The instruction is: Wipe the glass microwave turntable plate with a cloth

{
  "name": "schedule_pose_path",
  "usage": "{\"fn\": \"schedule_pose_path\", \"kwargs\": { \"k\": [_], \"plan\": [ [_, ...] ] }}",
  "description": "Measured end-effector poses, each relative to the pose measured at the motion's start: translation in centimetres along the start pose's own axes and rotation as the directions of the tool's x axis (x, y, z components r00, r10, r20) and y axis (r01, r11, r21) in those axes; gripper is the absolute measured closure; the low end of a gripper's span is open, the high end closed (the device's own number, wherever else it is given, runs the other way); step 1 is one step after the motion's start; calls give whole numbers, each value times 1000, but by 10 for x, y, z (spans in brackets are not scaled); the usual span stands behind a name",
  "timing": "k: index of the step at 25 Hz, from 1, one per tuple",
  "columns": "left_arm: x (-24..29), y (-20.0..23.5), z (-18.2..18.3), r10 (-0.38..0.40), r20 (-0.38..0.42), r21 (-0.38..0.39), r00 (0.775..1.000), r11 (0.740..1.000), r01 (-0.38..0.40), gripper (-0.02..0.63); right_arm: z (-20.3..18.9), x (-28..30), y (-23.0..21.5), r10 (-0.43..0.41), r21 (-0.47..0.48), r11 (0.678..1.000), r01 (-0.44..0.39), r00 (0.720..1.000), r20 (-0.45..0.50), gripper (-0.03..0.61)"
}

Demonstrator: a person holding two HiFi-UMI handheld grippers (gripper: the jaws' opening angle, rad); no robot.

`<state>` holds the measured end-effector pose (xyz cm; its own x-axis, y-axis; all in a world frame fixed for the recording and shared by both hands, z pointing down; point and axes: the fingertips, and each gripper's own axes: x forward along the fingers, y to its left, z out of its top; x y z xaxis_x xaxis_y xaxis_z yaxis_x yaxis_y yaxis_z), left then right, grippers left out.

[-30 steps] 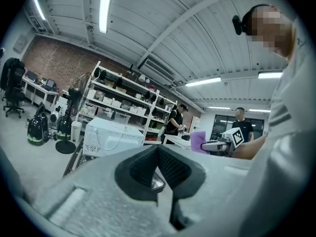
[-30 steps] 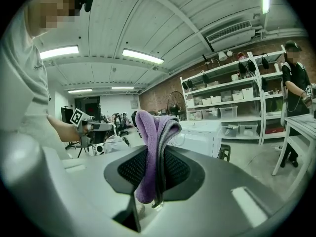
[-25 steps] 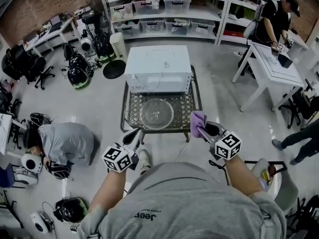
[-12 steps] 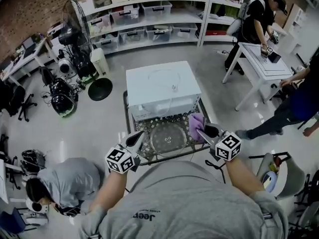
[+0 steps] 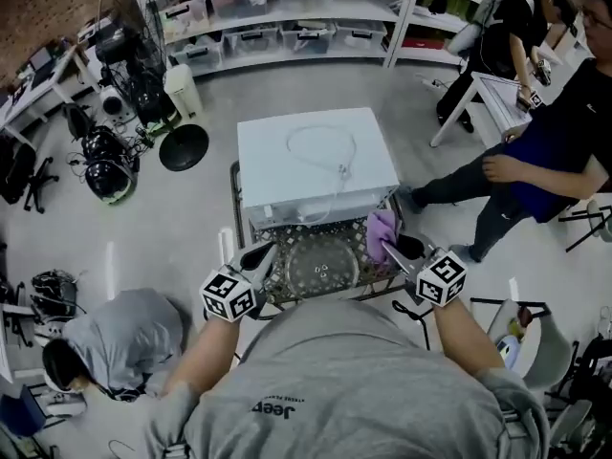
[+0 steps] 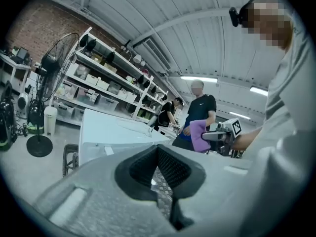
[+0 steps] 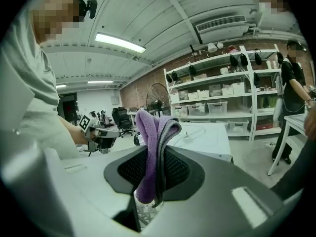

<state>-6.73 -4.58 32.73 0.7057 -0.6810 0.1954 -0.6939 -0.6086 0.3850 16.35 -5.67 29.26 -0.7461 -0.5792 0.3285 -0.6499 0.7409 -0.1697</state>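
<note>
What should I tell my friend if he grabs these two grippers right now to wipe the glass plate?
Left gripper: shut, empty, at the plate's left side.
Right gripper: shut on the purple cloth, held by the plate's right side. Whether the cloth touches the plate can't be told.
Glass turntable plate: lies flat on the mesh table, just in front of the white microwave.
Done: the cloth is in hand and the plate is out of the microwave.
Left: bring the cloth down onto the glass and wipe across it. The left gripper could probably steady the rim.
</note>
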Motion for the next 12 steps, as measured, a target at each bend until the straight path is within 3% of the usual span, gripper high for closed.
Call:
{"fn": "schedule_pose_path", "kwargs": {
  "k": [6,10,12],
  "plan": [
    [51,-16,-15,166,-4,-4,986,986,-166,615,-5,-10,-63,142,-41,989,-142,990,-10,486],
    [40,-22,-31,336,-54,-44,940,940,-338,615,-1,-4,-73,262,-61,962,-265,964,-52,486],
    [31,-21,-36,378,-80,-39,922,923,-382,615,2,2,-72,298,-82,950,-303,952,-67,486]
  ]
}}
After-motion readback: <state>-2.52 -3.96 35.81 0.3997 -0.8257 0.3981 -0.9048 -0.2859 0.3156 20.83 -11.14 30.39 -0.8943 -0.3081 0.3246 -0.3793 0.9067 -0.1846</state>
